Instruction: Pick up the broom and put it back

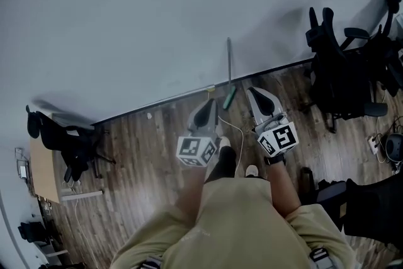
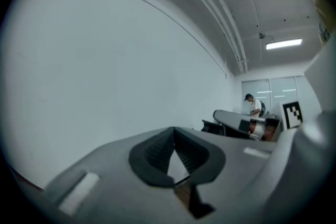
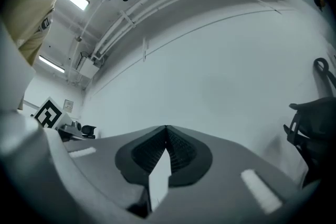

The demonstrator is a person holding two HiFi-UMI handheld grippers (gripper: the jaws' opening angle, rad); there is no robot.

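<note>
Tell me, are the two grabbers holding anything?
Nothing. The left gripper and right gripper are both shut and empty; the grey-handled broom with a green end stands against the white wall.

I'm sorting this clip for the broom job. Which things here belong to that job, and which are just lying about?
Job: broom against the wall; left tongs and right tongs, both shut, empty.
Lying about: office chairs at right; chair at left; floor cable.
</note>
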